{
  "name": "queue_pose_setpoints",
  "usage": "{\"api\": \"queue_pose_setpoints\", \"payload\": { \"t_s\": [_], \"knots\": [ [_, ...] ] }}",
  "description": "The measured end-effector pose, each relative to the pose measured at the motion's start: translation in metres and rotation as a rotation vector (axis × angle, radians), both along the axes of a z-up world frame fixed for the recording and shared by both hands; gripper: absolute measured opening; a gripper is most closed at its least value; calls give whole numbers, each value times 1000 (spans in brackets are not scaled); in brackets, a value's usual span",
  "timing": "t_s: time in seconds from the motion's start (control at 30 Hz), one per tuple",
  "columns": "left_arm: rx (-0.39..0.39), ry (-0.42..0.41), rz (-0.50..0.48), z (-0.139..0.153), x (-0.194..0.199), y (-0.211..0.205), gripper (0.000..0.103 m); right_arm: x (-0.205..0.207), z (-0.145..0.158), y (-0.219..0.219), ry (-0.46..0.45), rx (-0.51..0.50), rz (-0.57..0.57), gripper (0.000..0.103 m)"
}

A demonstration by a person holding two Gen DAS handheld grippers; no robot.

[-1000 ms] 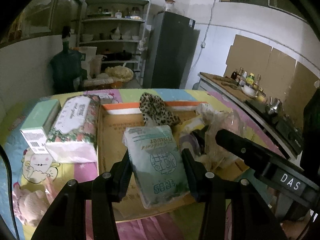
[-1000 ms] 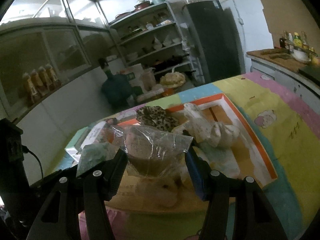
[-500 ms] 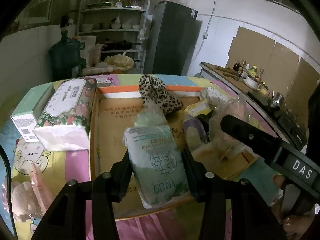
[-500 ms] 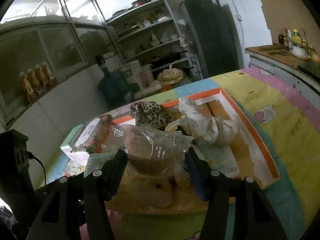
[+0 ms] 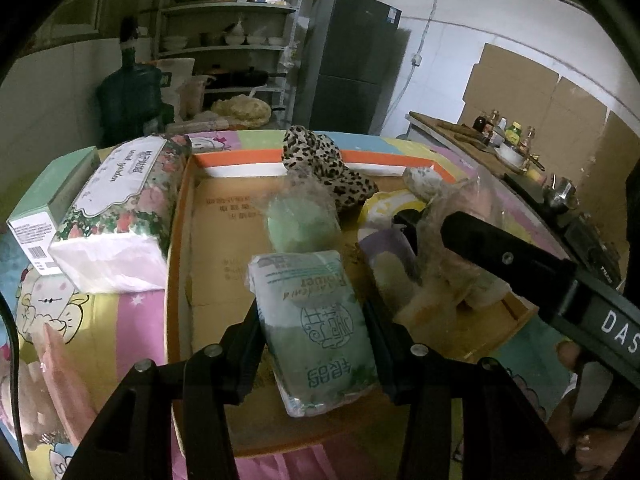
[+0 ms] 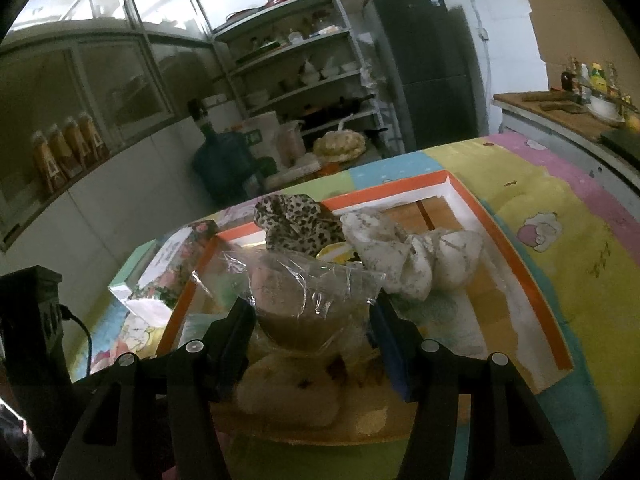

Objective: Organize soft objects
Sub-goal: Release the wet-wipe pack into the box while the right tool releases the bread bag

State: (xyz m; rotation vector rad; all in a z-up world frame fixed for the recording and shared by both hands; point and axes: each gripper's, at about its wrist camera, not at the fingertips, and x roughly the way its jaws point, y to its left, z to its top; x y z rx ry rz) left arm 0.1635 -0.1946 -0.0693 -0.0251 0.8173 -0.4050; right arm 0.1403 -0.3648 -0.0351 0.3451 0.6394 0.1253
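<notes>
Pale-green plastic tissue pack (image 5: 316, 328) sits clamped in our left hand-held gripper (image 5: 314, 344), long axis running straight ahead, over the orange-rimmed cardboard tray (image 5: 240, 159). Right hand-held gripper (image 6: 312, 320) holds a clear plastic bag (image 6: 300, 292) alongside.

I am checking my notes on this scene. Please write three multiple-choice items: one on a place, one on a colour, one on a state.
1. Where is the leopard cloth?
A. at the tray's far rim
B. on the floor
C. on the shelf

2. What colour is the tray rim?
A. blue
B. orange
C. black

3. What does the left gripper hold?
A. nothing
B. a bottle
C. a green tissue pack

Answers: 1 A, it drapes over the far rim; 2 B, an orange band borders the tray; 3 C, both fingers press the pack's sides.
</notes>
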Motion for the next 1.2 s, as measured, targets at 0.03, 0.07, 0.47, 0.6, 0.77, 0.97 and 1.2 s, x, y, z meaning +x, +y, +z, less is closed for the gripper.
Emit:
{"api": "queue_pose_setpoints", "payload": {
  "t_s": [0.03,0.07,0.47,0.6,0.77,0.97,1.2],
  "knots": [
    [1,0,3,0,1,0,48,1,0,1,0,0,1,60],
    [4,-1,5,-1,1,0,48,2,-1,1,1,-1,1,60],
    [37,-31,5,-5,1,-3,49,12,-4,2,3,-11,2,63],
    [28,-30,2,-3,1,-1,50,15,-5,-2,4,12,-1,63],
    [25,-32,2,-2,1,0,56,16,-6,-7,4,36,0,65],
    [17,-43,-2,2,-1,2,63,13,-2,-8,-13,54,4,74],
    [2,-86,2,15,-9,7,65,4,10,-9,-65,65,-5,75]
  ]
}}
